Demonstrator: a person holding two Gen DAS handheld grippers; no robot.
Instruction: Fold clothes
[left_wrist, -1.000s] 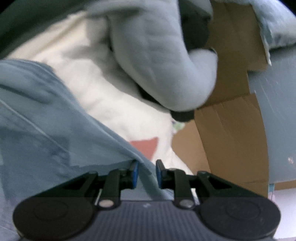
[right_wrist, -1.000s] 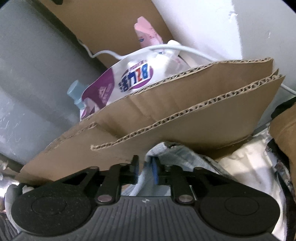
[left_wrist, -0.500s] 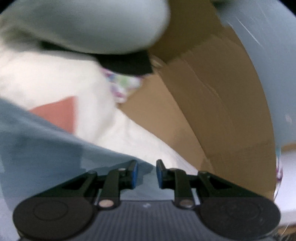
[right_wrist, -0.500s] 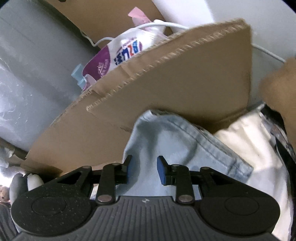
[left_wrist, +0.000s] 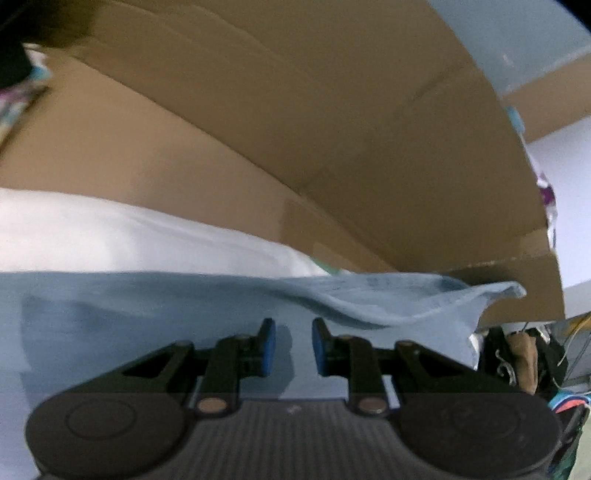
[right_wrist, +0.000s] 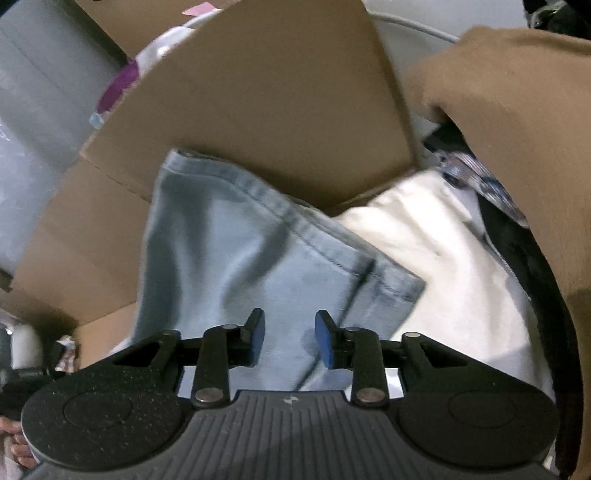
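A light blue denim garment (left_wrist: 147, 314) runs across the left wrist view and fills the narrow gap between the blue pads of my left gripper (left_wrist: 293, 345), which looks shut on it. One loose corner hangs out to the right. In the right wrist view the same denim (right_wrist: 229, 251) lies with its stitched hem against a cardboard box wall (right_wrist: 277, 92). My right gripper (right_wrist: 290, 341) hovers just over it with its jaws opening. The denim shows between the pads, which do not press on it.
A white garment (right_wrist: 424, 251) lies right of the denim and shows behind it in the left wrist view (left_wrist: 110, 236). Brown fabric (right_wrist: 517, 129) fills the upper right, over a dark garment with a patterned band (right_wrist: 480, 177). Cardboard walls (left_wrist: 295, 129) close in ahead.
The left view swung away from the grey-blue bundle to the cardboard wall, with the denim still at the pads. The right jaws widened, let the denim go and sank closer to it.
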